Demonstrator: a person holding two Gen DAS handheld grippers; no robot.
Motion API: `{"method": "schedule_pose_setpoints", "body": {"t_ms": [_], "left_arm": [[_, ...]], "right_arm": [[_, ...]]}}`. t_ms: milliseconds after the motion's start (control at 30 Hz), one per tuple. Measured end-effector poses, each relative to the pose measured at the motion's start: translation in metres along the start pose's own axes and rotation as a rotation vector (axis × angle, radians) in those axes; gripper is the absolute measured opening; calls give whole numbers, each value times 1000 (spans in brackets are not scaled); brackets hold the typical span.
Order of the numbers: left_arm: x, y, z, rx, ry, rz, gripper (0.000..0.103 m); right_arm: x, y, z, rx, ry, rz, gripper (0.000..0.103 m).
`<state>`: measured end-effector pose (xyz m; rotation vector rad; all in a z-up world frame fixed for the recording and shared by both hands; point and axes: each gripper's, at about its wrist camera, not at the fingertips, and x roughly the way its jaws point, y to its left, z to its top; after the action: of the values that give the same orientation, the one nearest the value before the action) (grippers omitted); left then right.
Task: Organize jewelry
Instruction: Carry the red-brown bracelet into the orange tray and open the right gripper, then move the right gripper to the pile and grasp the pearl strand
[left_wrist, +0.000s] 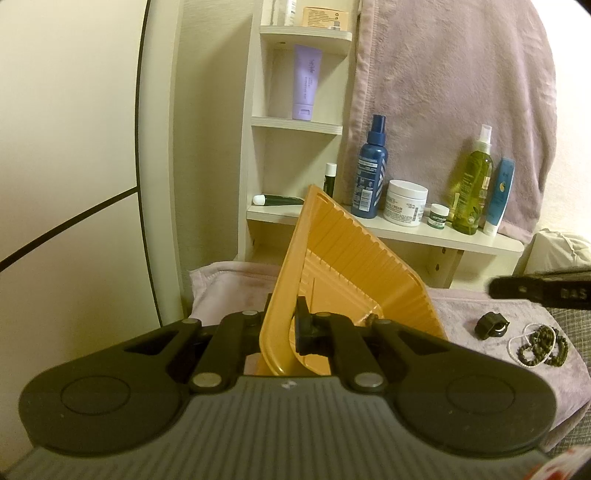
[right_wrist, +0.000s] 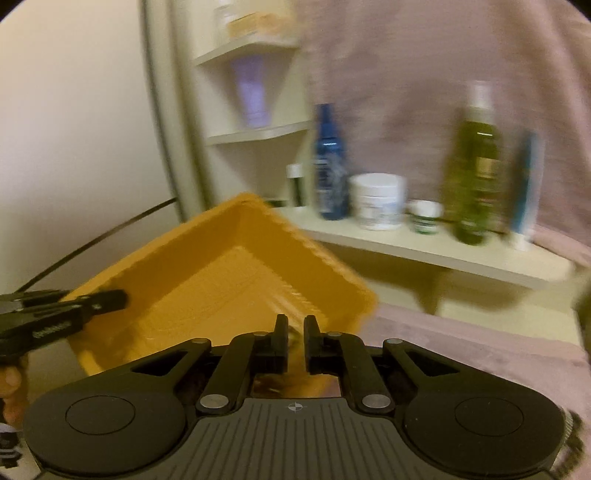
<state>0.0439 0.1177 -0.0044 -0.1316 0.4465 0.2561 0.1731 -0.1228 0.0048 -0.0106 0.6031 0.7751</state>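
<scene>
Left gripper (left_wrist: 284, 328): clamped on the near rim of the tray (left_wrist: 354, 266); one finger sits inside the wall, the other outside it.
Tray: orange, ribbed plastic, tipped up steeply on edge in the left view, its far corner toward 12 o'clock. In the right view (right_wrist: 221, 273) its hollow faces the camera at about 10 o'clock.
Right gripper (right_wrist: 295, 341): jaws a little apart, with a narrow gap between the fingers, at the tray's near edge. Something small and brownish shows in the gap, too blurred to name, and I cannot tell whether the pads touch it. In the left view only its dark tip enters at 3 o'clock.
Beads (left_wrist: 543, 345): a dark strand tangled with a thin white one, lying on the cloth (left_wrist: 461, 317) at 4 o'clock of the tray, well apart from it.
Black ring piece (left_wrist: 493, 325): on the cloth just beside the beads, toward 10 o'clock of them.
Cloth: mauve, spread over the surface under the tray.
Shelf (left_wrist: 424, 230): behind the tray, at 1 o'clock, carrying a blue spray bottle (left_wrist: 371, 173), a white jar (left_wrist: 406, 202), a green bottle (left_wrist: 474, 184) and a blue tube (left_wrist: 498, 197).
Right view: heavily blurred.
</scene>
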Motion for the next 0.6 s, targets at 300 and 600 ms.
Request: {"method": "schedule_pose_setpoints", "body": {"t_ms": [300, 600], "left_arm": [[1, -1, 0, 3, -3, 1, 7], [0, -2, 1, 13, -4, 5, 7]], "right_arm": [[-39, -44, -59, 119, 47, -226, 12], [-71, -81, -92, 263, 48, -375, 29]]}}
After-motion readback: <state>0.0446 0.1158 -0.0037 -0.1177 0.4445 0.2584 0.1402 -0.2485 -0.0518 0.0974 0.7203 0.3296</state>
